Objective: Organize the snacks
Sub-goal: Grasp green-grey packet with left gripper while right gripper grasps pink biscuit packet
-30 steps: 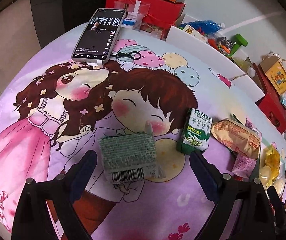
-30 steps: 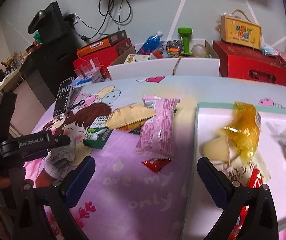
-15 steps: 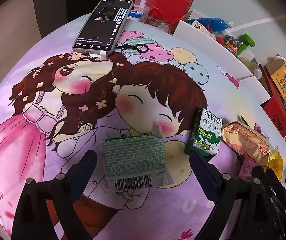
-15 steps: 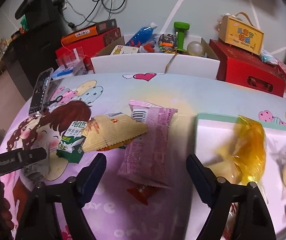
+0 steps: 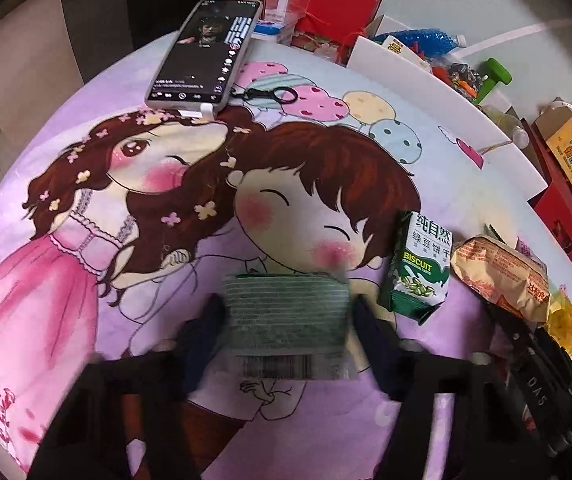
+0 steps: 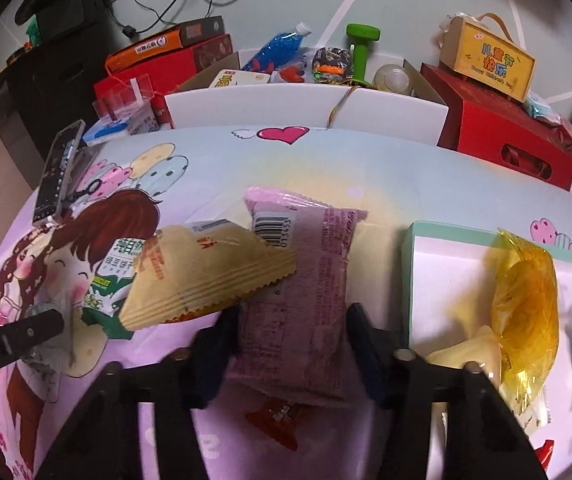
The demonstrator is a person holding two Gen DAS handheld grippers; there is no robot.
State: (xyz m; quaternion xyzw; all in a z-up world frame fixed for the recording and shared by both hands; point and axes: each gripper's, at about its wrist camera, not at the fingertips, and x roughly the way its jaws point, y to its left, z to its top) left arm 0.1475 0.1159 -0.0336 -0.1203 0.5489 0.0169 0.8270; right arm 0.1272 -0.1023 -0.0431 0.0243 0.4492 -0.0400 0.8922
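Observation:
A green striped snack packet (image 5: 282, 304) lies on the cartoon-print cloth, barcode end towards me. My left gripper (image 5: 286, 320) is closing on it, and its blurred fingers touch both long sides. A pink snack packet (image 6: 302, 264) lies between the fingers of my right gripper (image 6: 292, 332), which is also closing, with both pads against the packet's sides. A beige packet (image 6: 206, 276) rests partly across the pink one and over a green biscuit packet (image 6: 110, 276). Under the pink packet's near end peeks a small red candy (image 6: 278, 416).
A teal-rimmed white tray (image 6: 446, 236) at the right holds a yellow-wrapped snack (image 6: 526, 300) and other sweets. A phone (image 5: 206, 52) and small scissors (image 5: 270, 94) lie at the far side. A white box (image 6: 286, 104) and red boxes (image 6: 498, 128) line the back edge.
Both grippers narrowed from wide open onto their packets. The right one moved left and down from the tray's edge to the pink packet. The left one stayed over the green packet.

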